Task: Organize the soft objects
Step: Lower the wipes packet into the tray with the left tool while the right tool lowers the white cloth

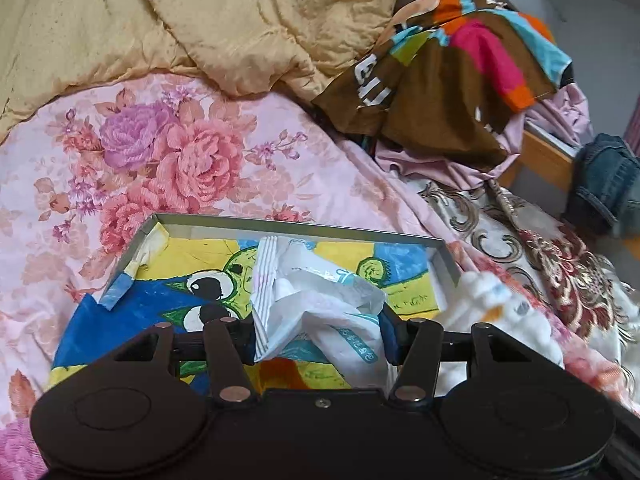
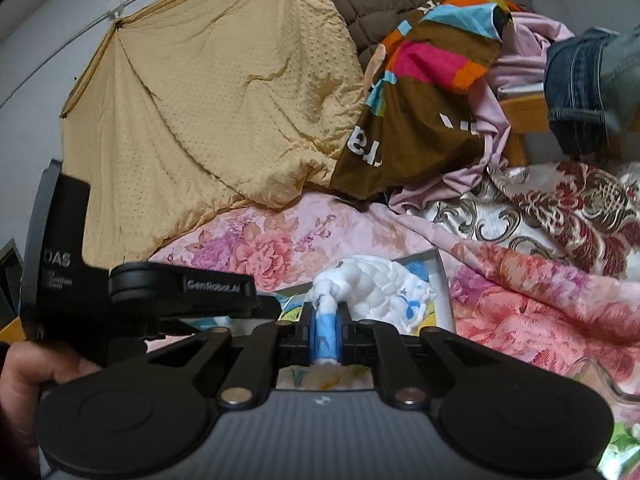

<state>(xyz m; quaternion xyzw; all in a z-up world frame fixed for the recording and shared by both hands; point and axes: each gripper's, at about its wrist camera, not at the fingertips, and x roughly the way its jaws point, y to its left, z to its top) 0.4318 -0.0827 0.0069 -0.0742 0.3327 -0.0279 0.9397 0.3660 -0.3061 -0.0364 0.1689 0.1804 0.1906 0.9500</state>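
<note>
The white wrapper [image 1: 320, 300] sits crumpled between the left gripper's [image 1: 322, 338] 2 fingers, which are spread fairly wide and touch it on both sides; whether they truly pinch it I cannot tell. It hangs over the tray [image 1: 448, 258], a shallow metal one lying on the floral sheet [image 1: 180, 152], its floor covered by a cartoon drawing [image 1: 120, 320] in blue, yellow and green. The wrapper carries teal print too small to read.

The right gripper [image 2: 325, 334] points forward and level over the tray's [image 2: 442, 276] near edge, its fingers clamped tight on the blue-and-white end of a soft white toy [image 2: 372, 284]; the toy's body rests over the tray's right corner. To its left the left gripper's side [image 2: 180, 292] reads "GenRobot.AI" and "DAS". A hand [image 2: 28, 376] grips at lower left.

Behind lie a yellow quilt [image 2: 208, 112], a striped brown cloth [image 2: 424, 92] with partial white letters, and jeans [image 2: 580, 88].
</note>
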